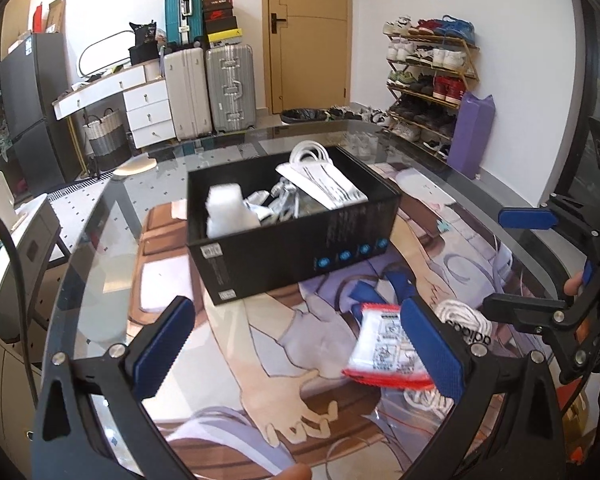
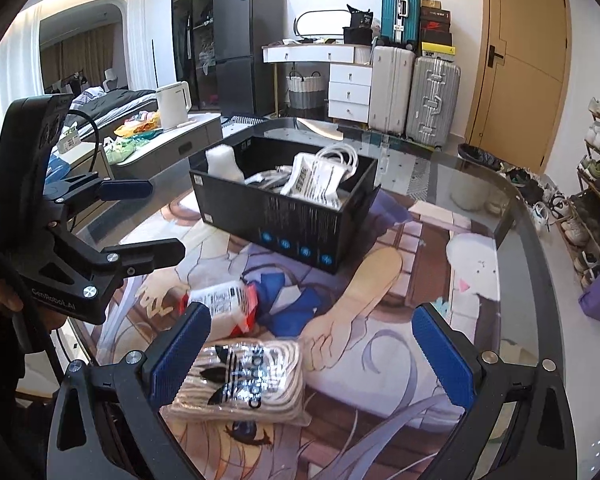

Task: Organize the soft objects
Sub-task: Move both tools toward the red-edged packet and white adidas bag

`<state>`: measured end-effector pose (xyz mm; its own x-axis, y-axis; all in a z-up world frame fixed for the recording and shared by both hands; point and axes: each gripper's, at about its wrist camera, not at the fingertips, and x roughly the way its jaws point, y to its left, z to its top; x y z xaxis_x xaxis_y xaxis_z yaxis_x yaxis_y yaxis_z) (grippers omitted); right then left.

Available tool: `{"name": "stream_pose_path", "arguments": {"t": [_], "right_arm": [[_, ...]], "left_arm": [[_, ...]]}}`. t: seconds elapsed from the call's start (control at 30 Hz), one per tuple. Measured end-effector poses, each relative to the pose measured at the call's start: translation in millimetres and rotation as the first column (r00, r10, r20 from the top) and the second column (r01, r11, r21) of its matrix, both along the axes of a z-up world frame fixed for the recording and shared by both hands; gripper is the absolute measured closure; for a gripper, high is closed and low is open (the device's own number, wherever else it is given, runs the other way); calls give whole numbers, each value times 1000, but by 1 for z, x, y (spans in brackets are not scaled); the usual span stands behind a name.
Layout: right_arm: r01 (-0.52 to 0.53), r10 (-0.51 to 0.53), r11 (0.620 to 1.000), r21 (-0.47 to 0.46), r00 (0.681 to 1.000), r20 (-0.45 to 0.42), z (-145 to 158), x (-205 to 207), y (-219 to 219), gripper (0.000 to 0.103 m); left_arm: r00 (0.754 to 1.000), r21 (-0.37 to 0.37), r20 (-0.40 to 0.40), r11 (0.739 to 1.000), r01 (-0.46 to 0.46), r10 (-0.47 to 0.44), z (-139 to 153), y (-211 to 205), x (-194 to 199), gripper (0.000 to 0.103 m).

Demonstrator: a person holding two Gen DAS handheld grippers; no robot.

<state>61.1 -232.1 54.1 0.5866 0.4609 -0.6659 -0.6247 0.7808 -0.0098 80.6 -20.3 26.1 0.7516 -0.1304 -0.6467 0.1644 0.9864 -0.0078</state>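
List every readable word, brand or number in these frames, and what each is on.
"adidas": clear bag of white laces.
"CenRobot.AI": black frame of left gripper.
Too small or blurred: black cardboard box side print, red-edged white packet, white tags in box.

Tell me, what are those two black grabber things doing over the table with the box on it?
A person is tidying soft packets into the black box, which already holds some white things. Both grabbers are open and empty. The left gripper hovers by the red-edged packet, and the right gripper hovers by the adidas packet. Both packets lie on the glass table.
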Motion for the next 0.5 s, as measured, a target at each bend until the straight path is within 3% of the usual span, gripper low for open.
{"name": "stream_pose_path", "arguments": {"t": [0.5], "right_arm": [[17,-17,1000,-3,998,-66,-23,-7,-9,1]], "left_arm": [[996,-11,-62,998,69,-70,-17,-17,-3,0]]}}
